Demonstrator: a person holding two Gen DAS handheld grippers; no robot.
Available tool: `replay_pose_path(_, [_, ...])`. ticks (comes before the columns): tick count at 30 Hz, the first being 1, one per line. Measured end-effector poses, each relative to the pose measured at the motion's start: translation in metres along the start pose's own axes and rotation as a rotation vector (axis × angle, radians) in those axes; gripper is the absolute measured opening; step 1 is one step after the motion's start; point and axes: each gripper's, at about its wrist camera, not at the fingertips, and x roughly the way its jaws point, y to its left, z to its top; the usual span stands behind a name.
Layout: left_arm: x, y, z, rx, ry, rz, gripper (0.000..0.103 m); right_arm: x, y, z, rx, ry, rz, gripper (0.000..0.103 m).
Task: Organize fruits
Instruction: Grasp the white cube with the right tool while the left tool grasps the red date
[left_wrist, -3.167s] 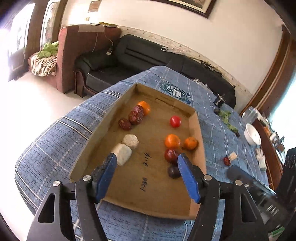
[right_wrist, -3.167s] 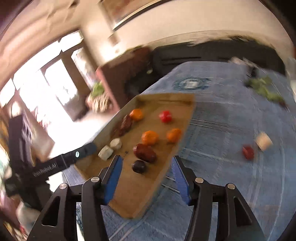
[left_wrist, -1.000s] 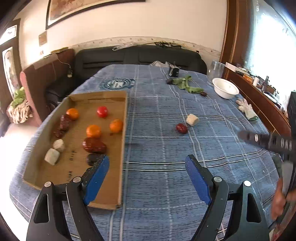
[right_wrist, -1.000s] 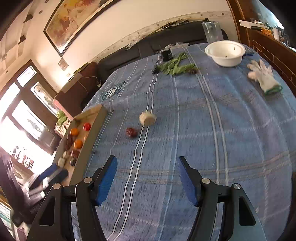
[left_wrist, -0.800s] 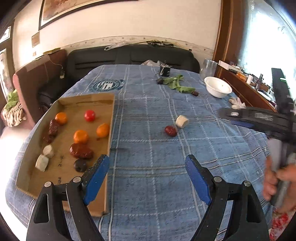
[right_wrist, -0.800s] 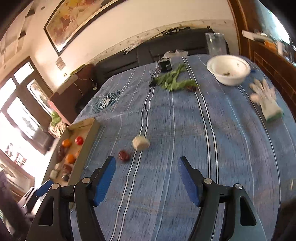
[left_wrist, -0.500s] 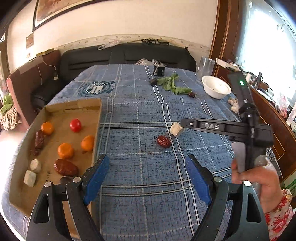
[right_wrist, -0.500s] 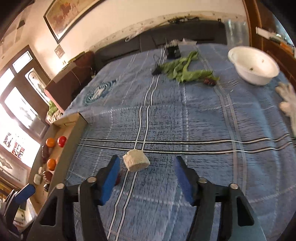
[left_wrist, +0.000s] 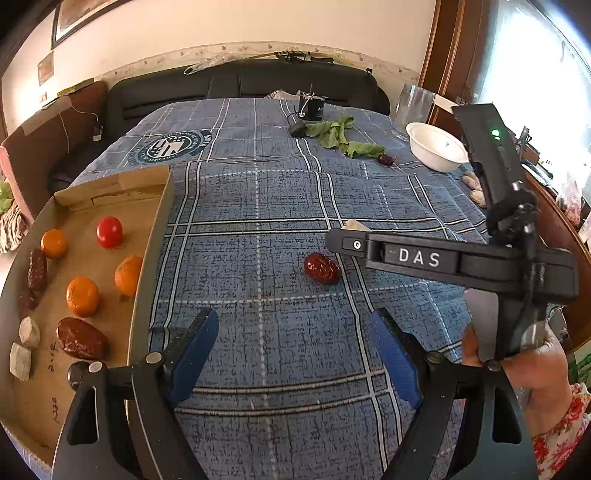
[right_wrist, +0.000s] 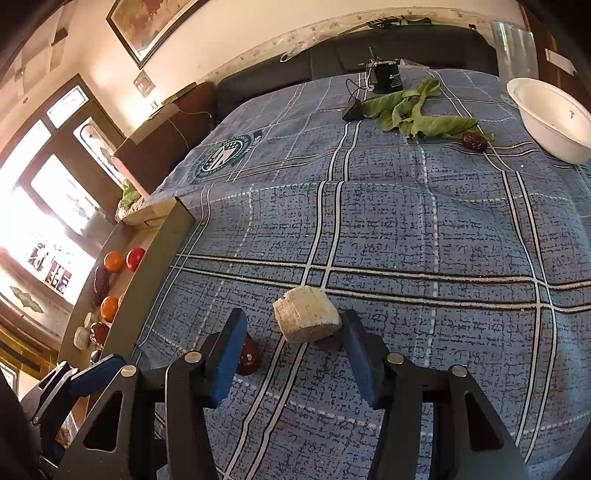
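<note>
So right now my right gripper (right_wrist: 291, 336) is down low over the blue plaid surface (right_wrist: 424, 236) with the pale whitish chunk (right_wrist: 306, 314) sitting right at the mouth of the jaws. Jaws are spread wide and empty, nothing pinched. The chunk looks close to the right-side blue pad and further from the other one, so I'd guess I'm a bit off-centre.

The wrinkly red date (left_wrist: 322, 268) lies just beside it on the cloth, partly hidden behind my other pad in the right wrist view. That's the thing to watch: if I push forward crooked I'll nudge the date or catch both at once.

My plan: shift a touch sideways so the chunk sits in the middle, slide forward until it's properly between the pads, then close gently. It looks crumbly-ish, so I wouldn't crush it.

Left gripper (left_wrist: 297, 354) hovers spread apart and empty near the cardboard tray (left_wrist: 147, 236), which already holds oranges, a red tomato-looking fruit, dates and two similar pale chunks. That's where this one probably goes, next to its buddies. One more date (right_wrist: 474, 141) sits way off by the green leaves (right_wrist: 417, 110) and white bowl (right_wrist: 550, 122).
</note>
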Motion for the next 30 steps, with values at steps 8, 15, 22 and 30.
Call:
replay_pose_path(8, [0.025, -0.014, 0.014, 0.04, 0.003, 0.001, 0.083, -0.015, -0.019, 0.004, 0.061, -0.043, -0.038, 0.039])
replay_pose_path(15, [0.054, -0.022, 0.028, 0.079, 0.007, -0.008, 0.076, -0.025, -0.039, 0.001, 0.103, -0.049, -0.083, 0.039])
replay_pose_path(22, [0.064, -0.016, 0.028, 0.059, 0.04, -0.066, 0.04, -0.025, -0.045, 0.003, 0.12, -0.053, -0.097, 0.04])
replay_pose_path(30, [0.065, -0.012, 0.027, 0.026, 0.029, -0.108, 0.045, -0.025, -0.042, 0.0, 0.128, -0.069, -0.114, 0.04])
